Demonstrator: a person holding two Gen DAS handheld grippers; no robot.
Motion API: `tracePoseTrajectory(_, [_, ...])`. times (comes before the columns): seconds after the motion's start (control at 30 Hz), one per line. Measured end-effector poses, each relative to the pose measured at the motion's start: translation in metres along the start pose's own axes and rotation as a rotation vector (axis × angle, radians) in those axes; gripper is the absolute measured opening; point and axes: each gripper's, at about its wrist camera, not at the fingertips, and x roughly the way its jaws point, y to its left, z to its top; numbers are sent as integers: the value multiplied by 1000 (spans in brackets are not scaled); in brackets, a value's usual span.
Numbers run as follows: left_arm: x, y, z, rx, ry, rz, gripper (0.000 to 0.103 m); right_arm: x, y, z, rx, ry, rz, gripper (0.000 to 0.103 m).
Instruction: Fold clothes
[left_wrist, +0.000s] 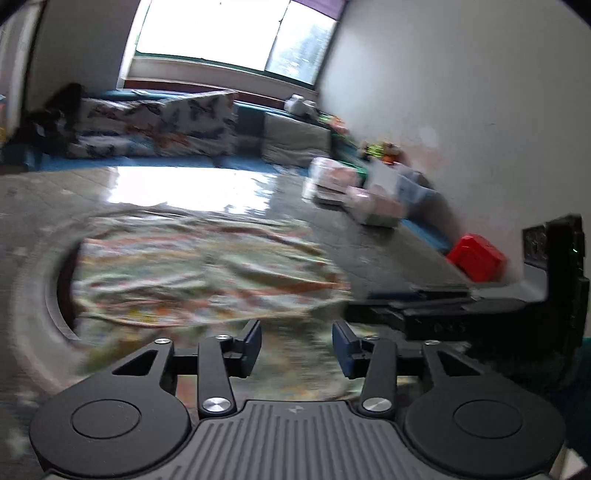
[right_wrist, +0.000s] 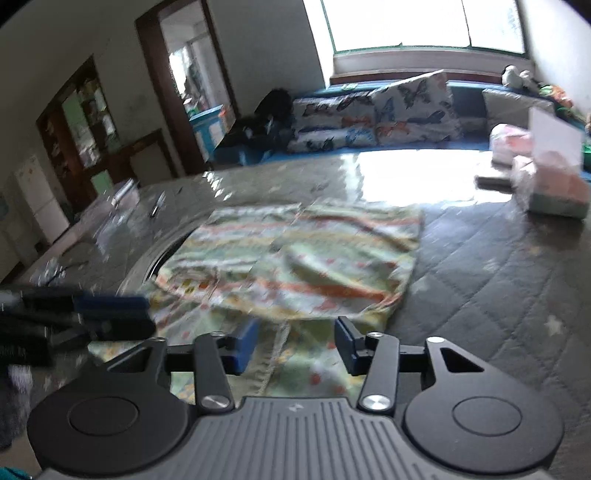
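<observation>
A pastel green and orange patterned garment (right_wrist: 295, 258) lies partly folded on the grey quilted table cover (right_wrist: 480, 277). One layer is laid over its far part and a loose edge runs toward me. My right gripper (right_wrist: 297, 339) hovers over the near edge of the cloth, open, its blue pads clear of the fabric. My left gripper (left_wrist: 297, 343) is also open over the garment (left_wrist: 203, 269), with nothing pinched. From the right wrist view the left gripper (right_wrist: 114, 315) reaches in from the left edge at the cloth's near left corner. Both views are blurred.
A dark round rim (left_wrist: 55, 295) curves under the cloth's left side. Plastic-wrapped packs (right_wrist: 546, 184) and a red box (left_wrist: 476, 254) sit at the right by the wall. Butterfly cushions (right_wrist: 388, 110) line a blue bench under the window. Small items (right_wrist: 122, 199) lie far left.
</observation>
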Motion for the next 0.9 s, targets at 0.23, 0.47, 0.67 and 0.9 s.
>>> tracePoseTrajectory(0.23, [-15, 60, -7, -95, 2, 184, 53, 33, 10, -3, 0, 67, 13, 39])
tracePoseTrajectory(0.47, [-19, 86, -3, -132, -17, 224, 50, 45, 13, -5, -2, 87, -11, 7])
tracePoseTrajectory(0.67, [4, 88, 7, -112, -9, 185, 34, 30, 19, 1, -37, 46, -86, 3])
tracePoseTrajectory(0.9, [29, 110, -1, -159, 53, 223, 31, 29, 23, 1, -69, 47, -59, 8])
